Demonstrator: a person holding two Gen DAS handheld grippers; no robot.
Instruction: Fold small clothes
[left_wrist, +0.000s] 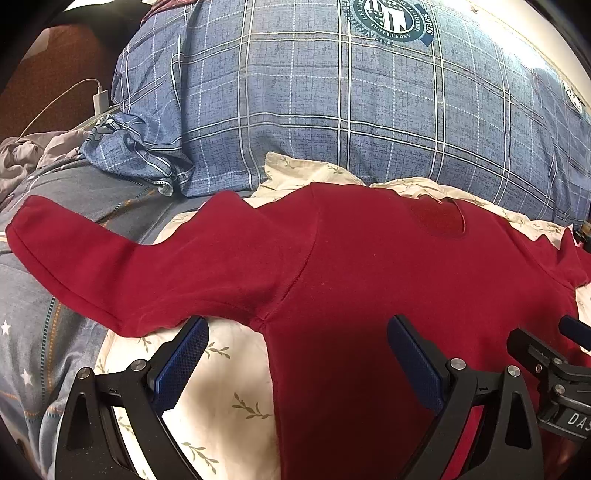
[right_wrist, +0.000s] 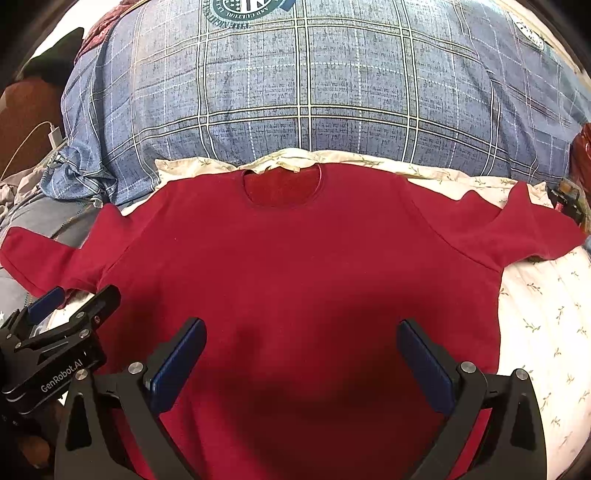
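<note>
Red shirt (right_wrist: 295, 258) is spread flat on the bed (right_wrist: 535, 314), neck at 12 o'clock; left tongs (left_wrist: 297, 354) and right tongs (right_wrist: 301, 358) are held wide, empty.

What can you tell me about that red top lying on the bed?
The red top is a small long-sleeved pullover of soft-looking knit, with a round neckline. It lies spread flat and unfolded on a cream leaf-print cloth, both sleeves stretched out sideways, neckline toward a blue plaid duvet. The left claw and right claw are open above it, gripping nothing.
</note>
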